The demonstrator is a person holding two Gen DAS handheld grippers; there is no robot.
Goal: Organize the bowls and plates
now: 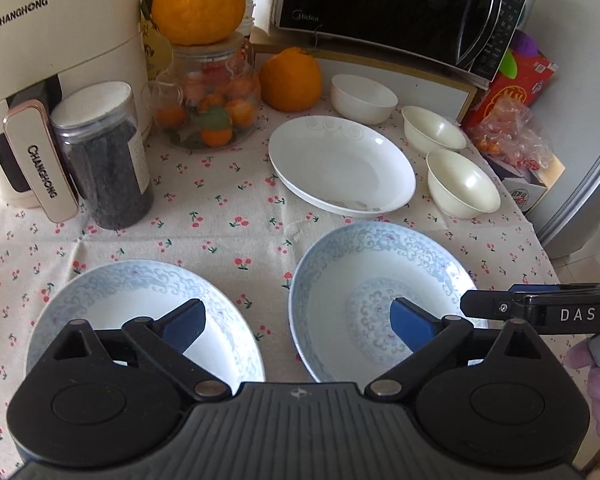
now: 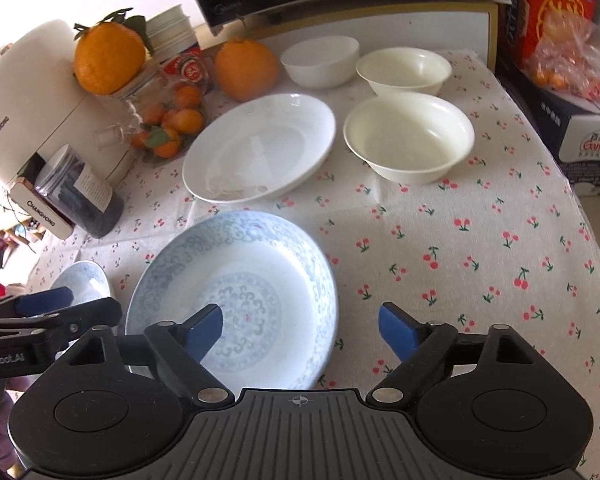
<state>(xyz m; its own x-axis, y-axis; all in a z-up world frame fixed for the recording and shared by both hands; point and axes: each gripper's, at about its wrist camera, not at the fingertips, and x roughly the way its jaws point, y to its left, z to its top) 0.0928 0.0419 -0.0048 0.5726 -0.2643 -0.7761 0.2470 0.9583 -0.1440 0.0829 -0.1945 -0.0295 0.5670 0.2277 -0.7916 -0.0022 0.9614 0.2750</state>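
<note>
Looking along the left claw (image 1: 298,326), its blue pads stand wide apart with nothing between them, one over each of two shallow porcelain plates with pale blue scroll patterns: the left-hand patterned plate (image 1: 140,304) and the right-hand patterned plate (image 1: 364,280), both lying flat and apart on the cherry-print counter (image 1: 220,220). Beyond them rests a plain white oval porcelain plate (image 1: 340,164), and along the right side three small plain bowls sit singly: a white bowl (image 1: 364,98) farthest back, a cream bowl (image 1: 434,128) in front of it, and a nearer cream bowl (image 1: 462,182). Nothing is stacked, so the sorting looks barely begun. A dark-filled plastic jar (image 1: 104,156) and cream appliance (image 1: 32,60) crowd the left rear; bare cloth between the plates offers the best room. From the right wrist, the right claw (image 2: 300,334) is likewise spread wide and empty, one pad above the right-hand patterned plate's centre, the other over bare cloth. That plate's near rim lies just under the claw, probably easiest to pinch at the edge. Cloth to the right is free up to the counter edge beside a cardboard box (image 2: 584,140).
</note>
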